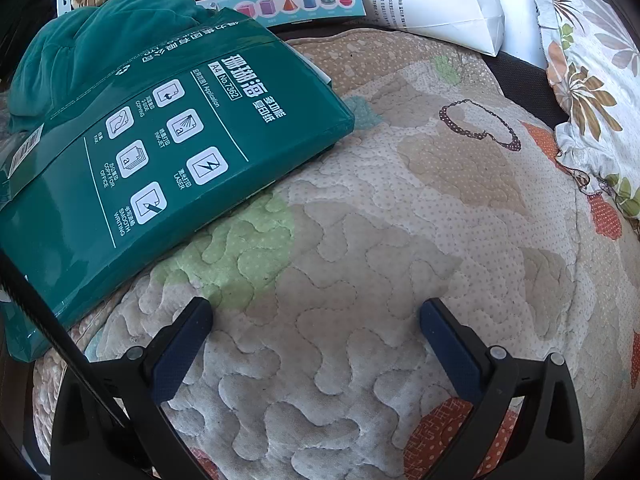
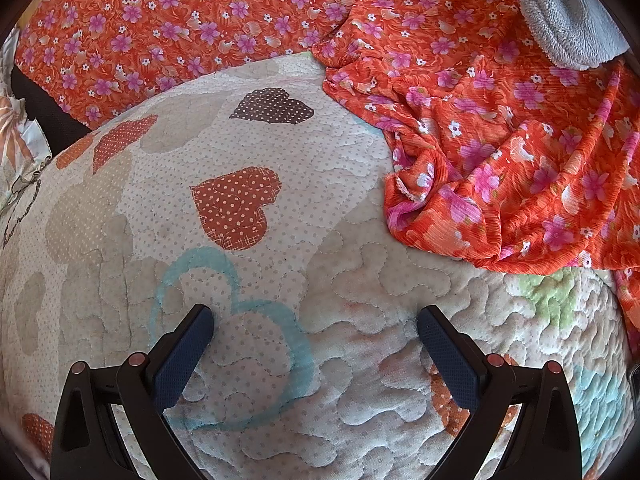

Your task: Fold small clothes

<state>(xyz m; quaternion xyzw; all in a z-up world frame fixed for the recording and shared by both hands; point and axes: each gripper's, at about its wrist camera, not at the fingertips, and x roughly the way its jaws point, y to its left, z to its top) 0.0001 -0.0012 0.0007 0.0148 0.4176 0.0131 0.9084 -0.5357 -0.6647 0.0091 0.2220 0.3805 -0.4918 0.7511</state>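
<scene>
An orange garment with pink flowers lies crumpled on the quilted heart-print pad, up and to the right in the right wrist view; more of the same orange floral cloth stretches along the back. My right gripper is open and empty, low over the pad, left of and below the garment. My left gripper is open and empty over the same quilted pad. No clothing lies between its fingers.
A green pack of A4 paper lies on the pad's left, with a teal cloth behind it. A white paper bag and a floral pillow stand at the back right. A grey fluffy towel sits at the top right.
</scene>
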